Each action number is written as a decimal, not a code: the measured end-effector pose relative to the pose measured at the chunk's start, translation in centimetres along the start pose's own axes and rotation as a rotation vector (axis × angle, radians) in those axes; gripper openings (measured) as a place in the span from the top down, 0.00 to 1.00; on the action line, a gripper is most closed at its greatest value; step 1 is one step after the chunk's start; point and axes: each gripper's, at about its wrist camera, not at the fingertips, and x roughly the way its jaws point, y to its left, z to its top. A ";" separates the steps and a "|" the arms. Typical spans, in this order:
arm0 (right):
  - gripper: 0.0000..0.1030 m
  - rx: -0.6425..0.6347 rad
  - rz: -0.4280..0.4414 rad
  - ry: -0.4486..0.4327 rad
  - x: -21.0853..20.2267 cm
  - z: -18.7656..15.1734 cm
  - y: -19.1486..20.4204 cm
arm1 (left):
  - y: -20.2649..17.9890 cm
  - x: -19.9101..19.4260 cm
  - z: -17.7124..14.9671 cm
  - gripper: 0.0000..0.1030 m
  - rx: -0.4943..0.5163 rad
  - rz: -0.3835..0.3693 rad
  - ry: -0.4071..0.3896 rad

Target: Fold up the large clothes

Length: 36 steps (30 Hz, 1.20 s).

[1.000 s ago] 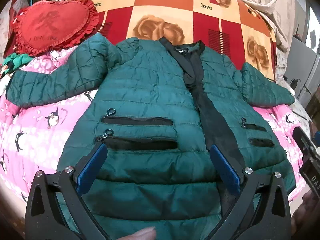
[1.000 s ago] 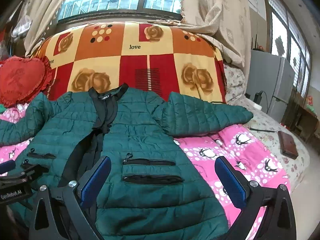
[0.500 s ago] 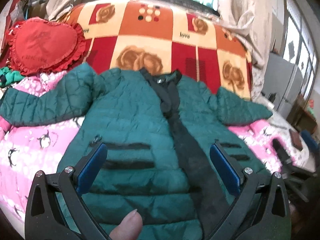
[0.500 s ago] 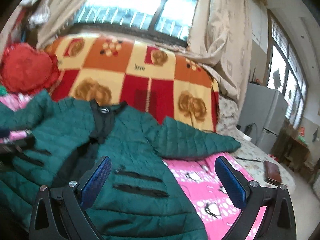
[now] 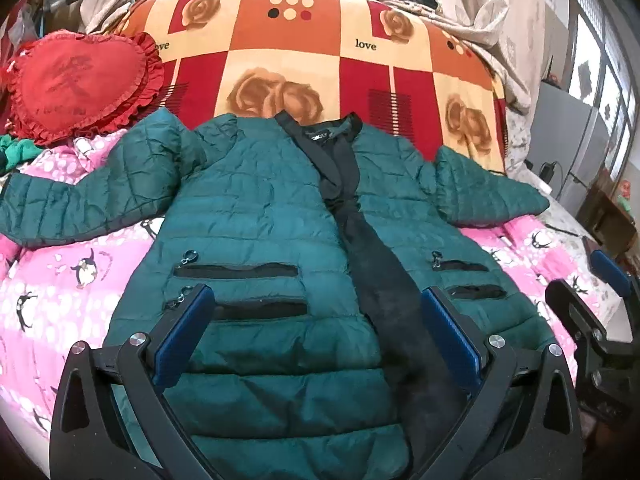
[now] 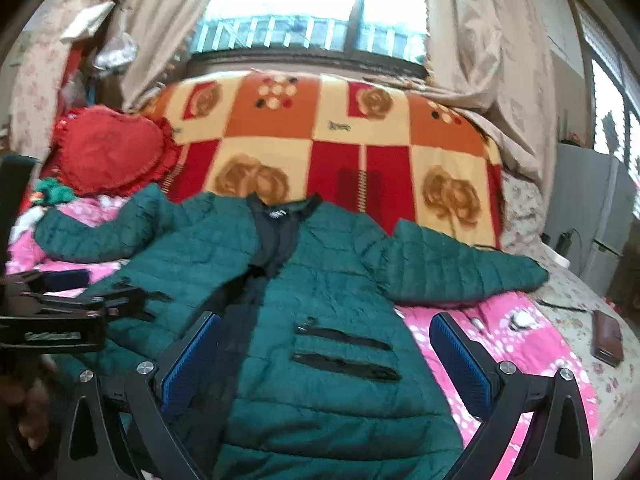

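Observation:
A dark green quilted jacket (image 5: 264,216) with a black front placket lies face up on the bed, both sleeves spread out sideways. It also shows in the right wrist view (image 6: 332,280). My left gripper (image 5: 316,320) is open and empty, held above the jacket's lower front, near the left pockets. My right gripper (image 6: 326,344) is open and empty, held above the jacket's right pockets (image 6: 344,348). The left gripper shows at the left edge of the right wrist view (image 6: 60,304), and the right gripper at the right edge of the left wrist view (image 5: 592,312).
A pink penguin-print sheet (image 5: 60,276) covers the bed. An orange and red rose blanket (image 5: 304,64) lies behind the jacket. A red heart cushion (image 5: 76,84) sits at the back left. A brown wallet (image 6: 608,336) lies at the right bed edge, near a grey fridge (image 6: 580,204).
Both grippers have pulled back and risen from the jacket, so more of the bed and window shows. The jacket has not moved. Both grippers stay open.

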 end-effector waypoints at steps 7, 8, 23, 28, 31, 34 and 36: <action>0.00 0.085 -0.003 0.033 0.4 -0.4 -2.1 | -1.0 0.5 -0.3 0.00 0.057 0.051 0.022; 0.00 0.090 -0.003 0.034 0.4 -0.4 -2.2 | -1.1 0.6 -0.3 0.00 0.065 0.057 0.023; 0.00 -0.066 -0.079 0.024 0.3 -0.2 0.5 | -2.1 0.8 -0.5 0.00 0.108 0.080 0.026; 0.00 -0.074 -0.086 0.029 0.5 -0.2 0.6 | -2.0 0.8 -0.4 0.00 0.111 0.082 0.026; 0.00 -0.071 -0.087 0.032 0.5 -0.2 0.6 | -2.0 0.9 -0.5 0.00 0.104 0.079 0.030; 0.00 -0.073 -0.087 0.034 0.5 -0.2 0.6 | -1.8 0.9 -0.4 0.00 0.100 0.071 0.033; 0.00 -0.075 -0.083 0.038 0.5 -0.2 0.5 | -1.7 0.8 -0.3 0.00 0.097 0.058 0.034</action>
